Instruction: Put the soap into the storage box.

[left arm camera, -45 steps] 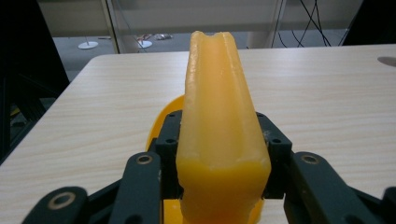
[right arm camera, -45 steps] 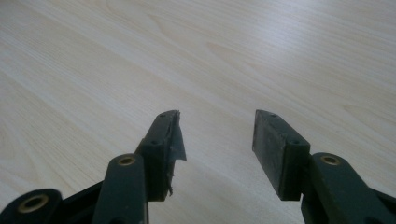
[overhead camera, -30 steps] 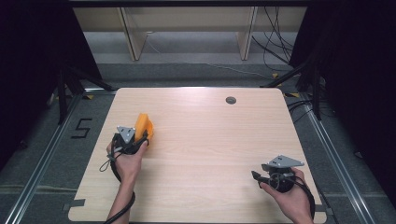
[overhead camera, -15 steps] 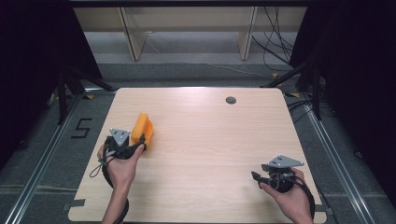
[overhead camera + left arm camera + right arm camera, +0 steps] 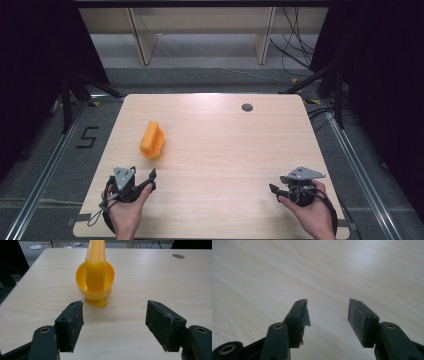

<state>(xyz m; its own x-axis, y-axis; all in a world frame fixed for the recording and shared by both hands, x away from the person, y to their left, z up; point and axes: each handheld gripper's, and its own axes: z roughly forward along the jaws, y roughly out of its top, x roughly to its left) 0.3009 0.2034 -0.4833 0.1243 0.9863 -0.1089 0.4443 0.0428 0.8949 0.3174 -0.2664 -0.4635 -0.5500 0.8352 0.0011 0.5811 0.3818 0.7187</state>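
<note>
On the table: a yellow-orange plastic scoop [image 5: 151, 140] lies on the bare wood of the table [image 5: 225, 150], left of centre and ahead of your left gripper [image 5: 142, 181], well apart from your right gripper [image 5: 276, 191].
Left jaws: spread wide with nothing between them; the scoop sits beyond the tips, not touching them.
Right jaws: parted and empty, over plain wood near the table's front right.
Weight: you can expect it to be light; it looks like thin moulded plastic.
Stiffness: probably rigid, so a firm squeeze should not crush it, though the bowl wall may flex a little.
Surface: smooth and glossy, so it may slide between the pads or skate on the wood if you nudge it.
Where to hold: take the long narrow handle across its flat sides; the round bowl looks too wide and curved for a sure grip.
Left gripper view: gives you the scoop [image 5: 95, 275] end-on, its bowl opening toward you and the handle running away.
High view: gives you its place on the table and a small dark round hole [image 5: 247, 107] near the far edge.
Right gripper view: wood grain past the torn-looking pad [image 5: 304, 312] on one jaw.
</note>
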